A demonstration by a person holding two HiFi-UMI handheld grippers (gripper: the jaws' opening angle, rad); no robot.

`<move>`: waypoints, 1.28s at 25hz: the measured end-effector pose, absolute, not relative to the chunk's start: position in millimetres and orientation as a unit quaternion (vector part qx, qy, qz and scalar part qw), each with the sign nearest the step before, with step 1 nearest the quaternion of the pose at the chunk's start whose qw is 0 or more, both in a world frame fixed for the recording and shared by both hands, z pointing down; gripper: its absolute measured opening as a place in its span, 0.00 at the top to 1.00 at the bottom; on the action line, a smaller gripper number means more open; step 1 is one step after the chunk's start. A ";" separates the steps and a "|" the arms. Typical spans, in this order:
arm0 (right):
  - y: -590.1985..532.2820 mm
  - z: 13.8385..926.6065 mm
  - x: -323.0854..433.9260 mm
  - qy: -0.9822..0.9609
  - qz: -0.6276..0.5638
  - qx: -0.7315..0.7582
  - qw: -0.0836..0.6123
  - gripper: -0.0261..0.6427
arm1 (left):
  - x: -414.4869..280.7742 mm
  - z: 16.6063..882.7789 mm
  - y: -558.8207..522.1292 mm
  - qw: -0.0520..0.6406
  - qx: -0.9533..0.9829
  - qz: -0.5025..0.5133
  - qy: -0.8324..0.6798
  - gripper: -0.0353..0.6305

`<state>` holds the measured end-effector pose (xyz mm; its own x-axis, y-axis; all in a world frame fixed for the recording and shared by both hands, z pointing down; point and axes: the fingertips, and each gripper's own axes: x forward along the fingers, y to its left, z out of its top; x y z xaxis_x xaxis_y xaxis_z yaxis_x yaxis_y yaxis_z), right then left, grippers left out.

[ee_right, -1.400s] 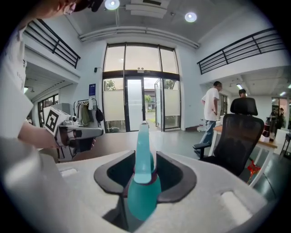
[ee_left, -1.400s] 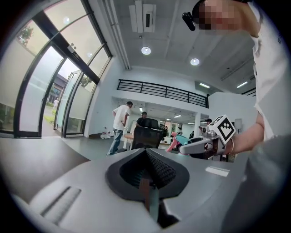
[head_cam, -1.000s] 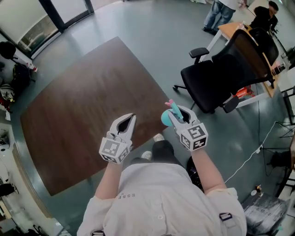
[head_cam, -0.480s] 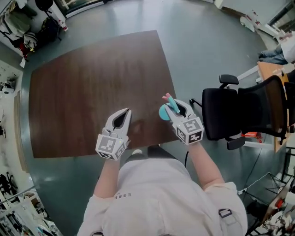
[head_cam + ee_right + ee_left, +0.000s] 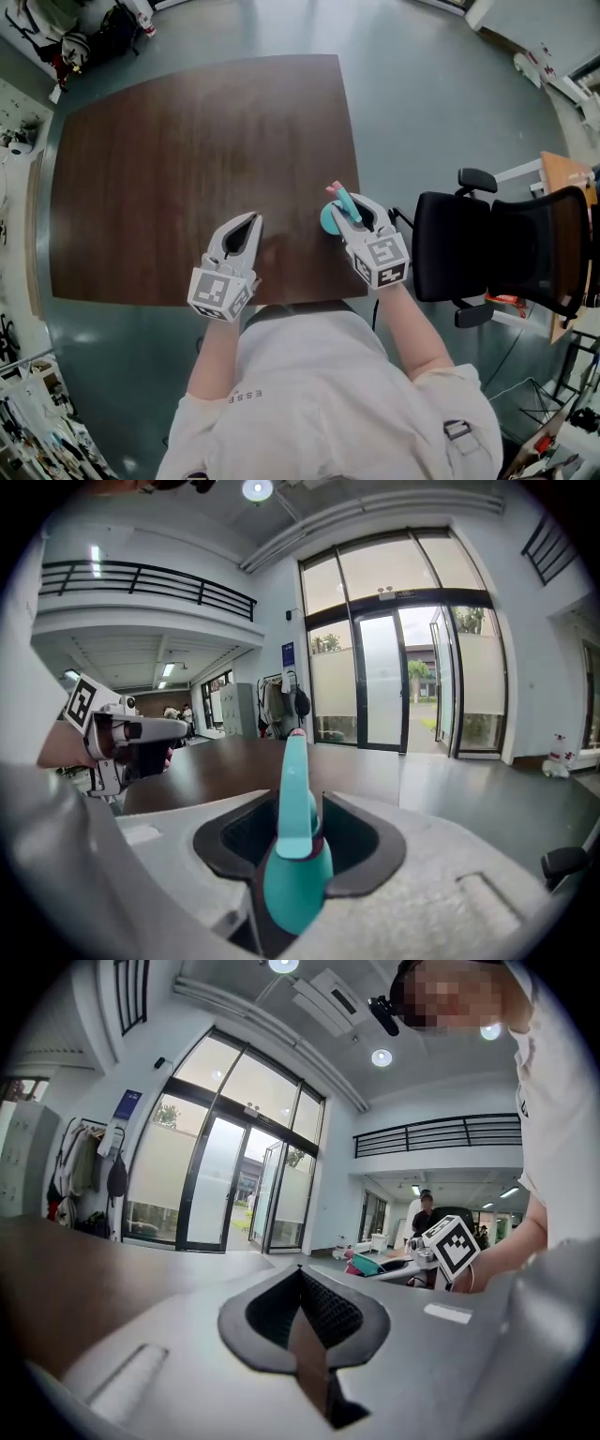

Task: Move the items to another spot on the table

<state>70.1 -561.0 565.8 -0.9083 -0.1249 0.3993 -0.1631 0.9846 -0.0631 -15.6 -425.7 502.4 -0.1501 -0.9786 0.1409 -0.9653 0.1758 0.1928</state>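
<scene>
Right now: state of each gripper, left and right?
Left gripper: closed, nothing between its jaws.
Right gripper: closed on a teal object with a pink tip.

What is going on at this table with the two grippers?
A person stands at the near edge of a dark wooden table with a gripper in each hand. The right gripper is shut on a teal item with a pink tip, near the table's right edge. The left gripper is shut with nothing in it, over the table.
</scene>
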 end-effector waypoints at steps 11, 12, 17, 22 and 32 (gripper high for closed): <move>-554.2 566.9 66.6 -0.978 0.053 0.087 0.182 0.73 | -21.9 513.8 -420.7 0.125 0.642 -0.028 -0.756 0.92; -554.5 563.2 68.2 -0.978 0.058 0.091 0.180 0.67 | -22.9 510.2 -420.0 0.124 0.642 -0.030 -0.756 0.92; -552.1 524.2 77.1 -0.978 0.082 0.122 0.145 0.61 | -31.2 482.6 -410.3 0.111 0.648 -0.036 -0.752 0.92; -529.7 485.6 92.2 -0.977 0.065 0.171 0.109 0.64 | -32.6 451.6 -381.9 0.095 0.666 -0.043 -0.739 0.92; -421.4 493.6 126.0 -0.966 0.068 0.223 0.115 0.97 | -18.8 463.1 -288.9 0.112 0.708 -0.024 -0.696 0.92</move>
<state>126.0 -421.4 493.6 -0.8739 -0.4150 0.2532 -0.4464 0.8913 -0.0798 -18.8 -288.9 463.1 0.0288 -0.9921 0.1218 -0.9813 -0.0049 0.1924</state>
